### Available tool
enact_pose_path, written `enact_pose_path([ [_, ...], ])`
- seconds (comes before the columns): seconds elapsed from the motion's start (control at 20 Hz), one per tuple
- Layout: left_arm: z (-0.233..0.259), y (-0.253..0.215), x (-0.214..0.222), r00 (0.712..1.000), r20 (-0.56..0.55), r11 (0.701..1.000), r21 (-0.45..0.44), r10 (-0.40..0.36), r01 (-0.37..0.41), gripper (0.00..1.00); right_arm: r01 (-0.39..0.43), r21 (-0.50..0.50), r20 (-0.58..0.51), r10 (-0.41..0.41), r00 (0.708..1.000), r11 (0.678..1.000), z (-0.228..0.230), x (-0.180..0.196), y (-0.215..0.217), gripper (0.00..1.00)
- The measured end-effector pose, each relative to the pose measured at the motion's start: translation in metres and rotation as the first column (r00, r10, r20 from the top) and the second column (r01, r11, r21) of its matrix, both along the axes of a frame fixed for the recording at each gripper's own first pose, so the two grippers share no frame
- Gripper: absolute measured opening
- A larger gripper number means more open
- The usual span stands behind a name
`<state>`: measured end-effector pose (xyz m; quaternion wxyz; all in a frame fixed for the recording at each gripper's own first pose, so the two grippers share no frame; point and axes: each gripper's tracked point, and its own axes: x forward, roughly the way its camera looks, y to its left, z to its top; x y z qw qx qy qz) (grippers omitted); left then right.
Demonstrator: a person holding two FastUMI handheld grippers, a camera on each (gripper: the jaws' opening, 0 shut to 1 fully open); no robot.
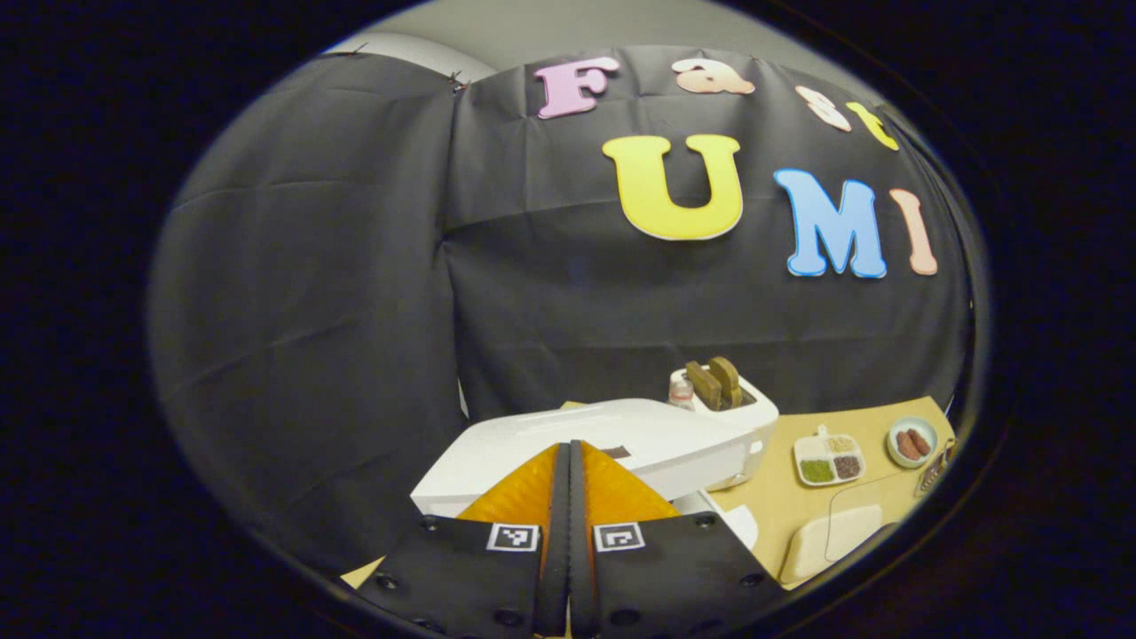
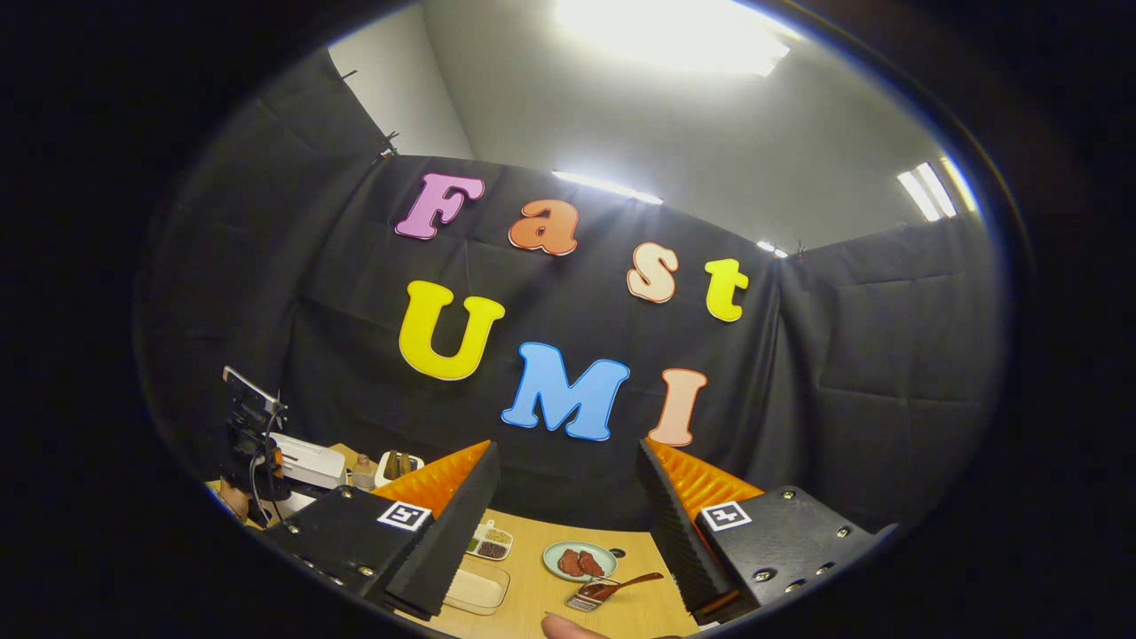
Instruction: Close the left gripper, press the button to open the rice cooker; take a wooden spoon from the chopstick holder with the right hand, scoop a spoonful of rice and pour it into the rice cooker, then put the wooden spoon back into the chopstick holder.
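Left gripper [image 1: 568, 461] pressed together above wooden table [image 1: 790, 506], black-draped booth.

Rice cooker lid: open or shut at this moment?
Shut. In the left gripper view the rice cooker shows its white lid lying flat over the body, and the left gripper, fingers together, points at it.

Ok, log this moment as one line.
left gripper: shut, over closed rice cooker | right gripper: open, empty | wooden spoons: in chopstick holder
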<state>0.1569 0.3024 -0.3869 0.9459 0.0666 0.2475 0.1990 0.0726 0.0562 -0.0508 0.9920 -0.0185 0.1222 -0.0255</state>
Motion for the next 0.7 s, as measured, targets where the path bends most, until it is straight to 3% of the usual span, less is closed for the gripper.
enact_pose_path([
  [0.7,0.013,-0.014,-0.029,0.999,0.007,0.999,-0.007,-0.034,0.034,0.09,0.000,0.015,0.003,0.000,1.000,1.000,0.002,-0.015,-0.001,0.95],
])
